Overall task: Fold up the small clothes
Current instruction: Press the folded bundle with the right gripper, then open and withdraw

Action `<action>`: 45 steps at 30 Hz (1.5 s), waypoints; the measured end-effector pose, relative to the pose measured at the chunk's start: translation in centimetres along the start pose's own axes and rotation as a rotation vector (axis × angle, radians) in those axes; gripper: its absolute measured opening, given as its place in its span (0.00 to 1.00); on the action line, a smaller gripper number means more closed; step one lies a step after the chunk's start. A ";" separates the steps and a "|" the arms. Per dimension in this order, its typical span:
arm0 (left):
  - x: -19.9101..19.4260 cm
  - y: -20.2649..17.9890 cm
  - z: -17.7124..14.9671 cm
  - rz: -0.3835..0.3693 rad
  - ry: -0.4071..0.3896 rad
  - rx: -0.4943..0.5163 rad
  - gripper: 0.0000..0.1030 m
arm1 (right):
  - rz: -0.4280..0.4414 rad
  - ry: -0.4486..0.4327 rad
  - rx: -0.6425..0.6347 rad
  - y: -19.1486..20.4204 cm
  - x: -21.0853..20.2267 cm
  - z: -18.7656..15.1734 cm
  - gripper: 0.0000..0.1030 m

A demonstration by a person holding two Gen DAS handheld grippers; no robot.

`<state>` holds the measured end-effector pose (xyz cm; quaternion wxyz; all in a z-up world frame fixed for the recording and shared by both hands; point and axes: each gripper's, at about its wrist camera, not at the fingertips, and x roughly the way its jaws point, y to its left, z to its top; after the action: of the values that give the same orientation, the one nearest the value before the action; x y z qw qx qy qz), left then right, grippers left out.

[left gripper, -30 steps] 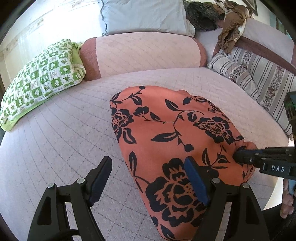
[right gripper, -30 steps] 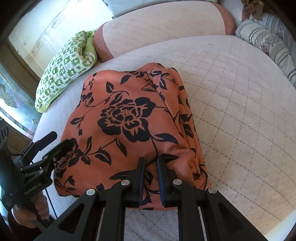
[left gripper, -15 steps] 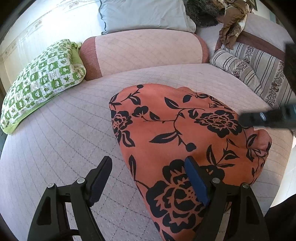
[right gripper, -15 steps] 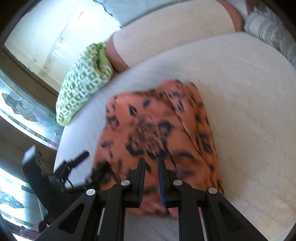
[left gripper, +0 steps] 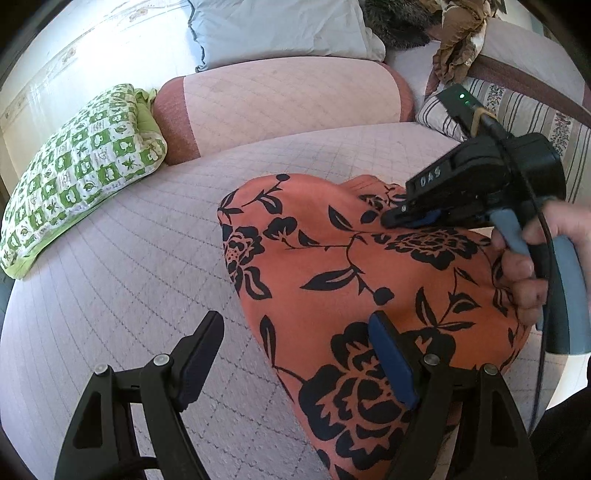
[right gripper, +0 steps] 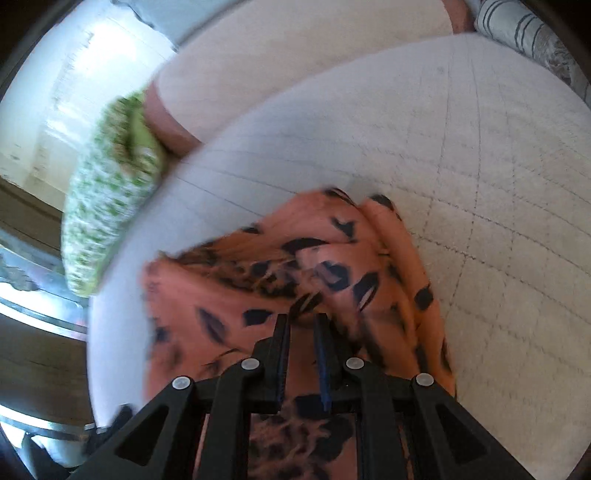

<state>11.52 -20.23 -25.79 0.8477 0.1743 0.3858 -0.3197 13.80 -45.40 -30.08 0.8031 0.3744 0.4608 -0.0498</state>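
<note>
Quilted bed cover [left gripper: 110,280]. Green-and-white pillow [left gripper: 74,177] at its left edge, touching pink bolster [left gripper: 280,107]. Pale blue pillow [left gripper: 280,29] behind the bolster. Striped cushion [left gripper: 517,114] at right, brown cloth [left gripper: 461,33] heaped above it.

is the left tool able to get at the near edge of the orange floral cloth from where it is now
Probably yes. The left tool is open, with the orange floral cloth edge lying between its fingers on the bed cover. The right tool is further back on the cloth, not blocking.
</note>
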 end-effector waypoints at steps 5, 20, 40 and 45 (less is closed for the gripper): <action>-0.2 0.1 0.0 0.005 0.000 -0.006 0.79 | 0.004 -0.033 -0.001 1.1 -1.8 0.1 0.17; -0.3 0.0 -0.7 0.011 -0.006 -0.022 0.79 | 0.135 0.014 -0.162 7.8 1.0 -2.6 0.65; -2.5 -0.6 -2.6 0.049 -0.025 -0.114 0.79 | 0.000 -0.112 -0.217 -1.1 -11.4 -12.7 0.45; -6.1 1.5 -3.1 0.086 -0.108 -0.208 0.80 | 0.075 -0.251 -0.163 -1.4 -15.6 -13.2 0.54</action>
<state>7.78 -14.91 -23.03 0.8936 0.0842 0.3630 -0.2503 -4.98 -42.01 -22.62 0.8833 0.3159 0.3452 -0.0287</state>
